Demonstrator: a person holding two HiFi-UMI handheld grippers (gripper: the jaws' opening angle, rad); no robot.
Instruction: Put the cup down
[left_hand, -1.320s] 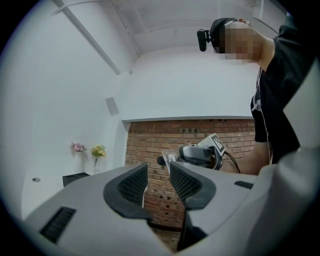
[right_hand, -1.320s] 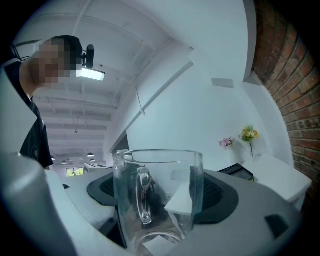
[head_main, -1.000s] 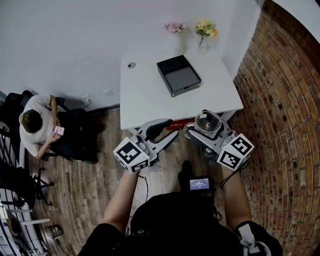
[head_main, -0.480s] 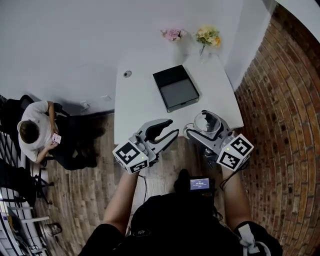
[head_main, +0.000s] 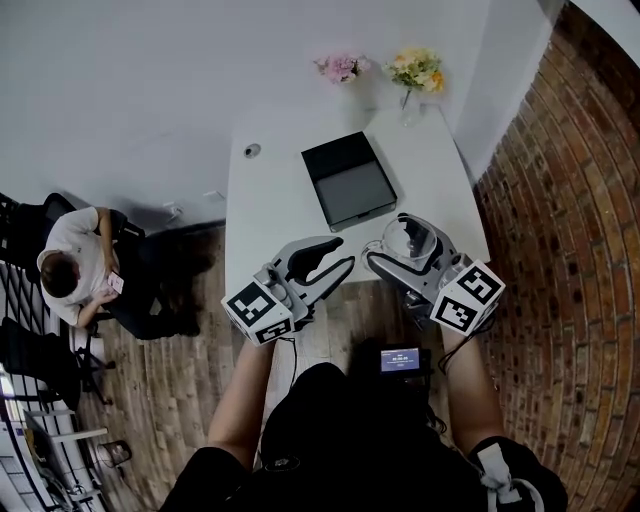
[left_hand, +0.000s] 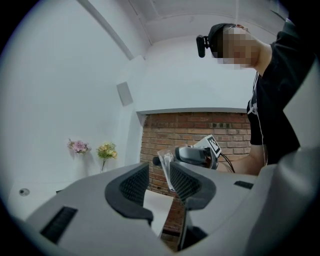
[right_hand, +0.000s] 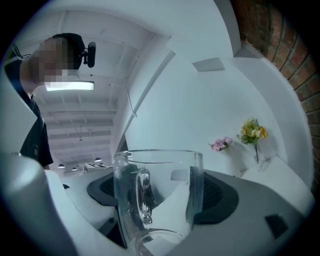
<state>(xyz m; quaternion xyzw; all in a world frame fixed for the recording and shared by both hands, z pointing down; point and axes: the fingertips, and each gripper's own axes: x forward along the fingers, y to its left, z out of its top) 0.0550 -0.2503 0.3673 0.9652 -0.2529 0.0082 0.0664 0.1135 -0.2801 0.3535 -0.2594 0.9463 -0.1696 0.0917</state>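
A clear glass cup with a handle stands upright between the jaws of my right gripper, which is shut on it and holds it over the front edge of the white table. In the right gripper view the cup fills the gap between the dark pads, handle towards the camera. My left gripper hangs open and empty beside it, at the table's near edge. In the left gripper view its jaws hold nothing, and the right gripper with the cup shows past them.
A black open tray lies mid-table. Two small bunches of flowers stand at the table's back by the white wall. A brick wall runs along the right. A seated person is at the left on the wooden floor.
Both grippers have moved forward towards the table; the cup has come from just before the front edge to over it. The jaws have kept their spread.
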